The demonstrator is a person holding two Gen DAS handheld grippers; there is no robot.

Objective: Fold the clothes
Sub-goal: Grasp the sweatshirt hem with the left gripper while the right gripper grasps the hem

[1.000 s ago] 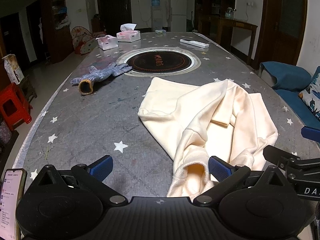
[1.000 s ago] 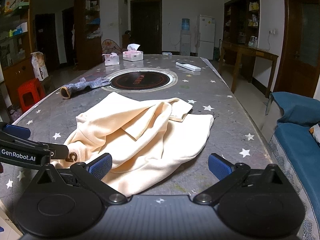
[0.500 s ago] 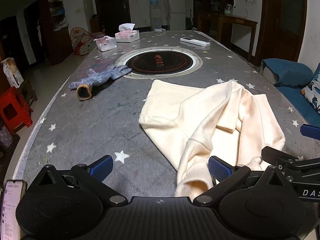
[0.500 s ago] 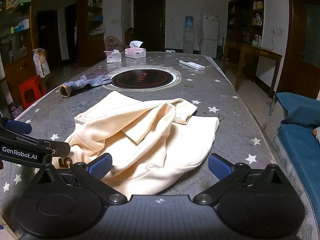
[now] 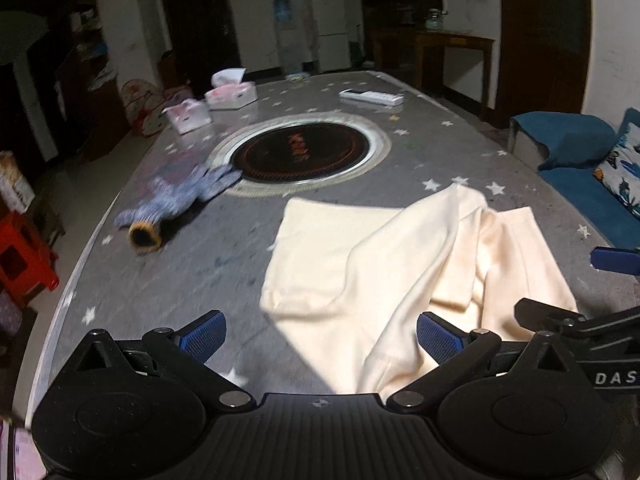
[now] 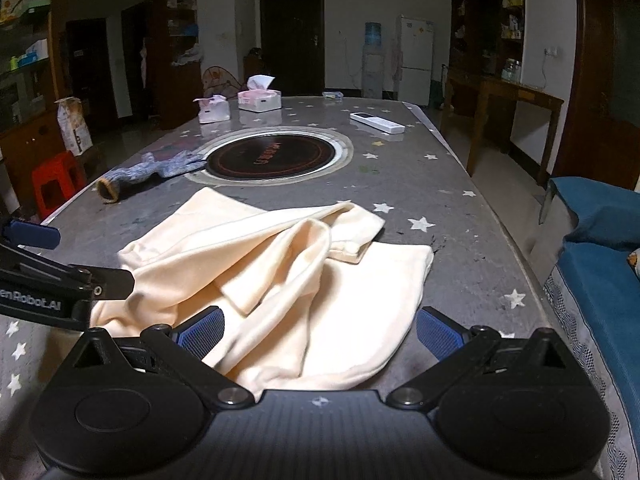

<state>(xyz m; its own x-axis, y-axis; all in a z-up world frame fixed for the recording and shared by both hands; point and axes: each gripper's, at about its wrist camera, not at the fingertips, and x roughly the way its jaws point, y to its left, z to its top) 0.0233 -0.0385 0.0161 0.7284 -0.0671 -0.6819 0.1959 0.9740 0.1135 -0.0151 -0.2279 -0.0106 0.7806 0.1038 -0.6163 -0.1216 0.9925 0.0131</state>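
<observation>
- Your left gripper (image 5: 320, 338) is spread wide and holds nothing; the cream garment (image 5: 400, 272) lies on the star-patterned table (image 5: 160, 280), ahead and toward that gripper's right finger.
- Your right gripper (image 6: 319, 332) is likewise wide and empty, with the rumpled near hem between its fingers.
- The garment's long axis runs from near right to far left, so your right gripper is nearer the bulk.

We see a plain cream garment (image 6: 280, 280) on the grey worktop (image 6: 460, 240) with white stars, a blue-grey knitted glove (image 6: 160, 168) with a tan cuff, and blue pads on our black tongs (image 6: 318, 334).
</observation>
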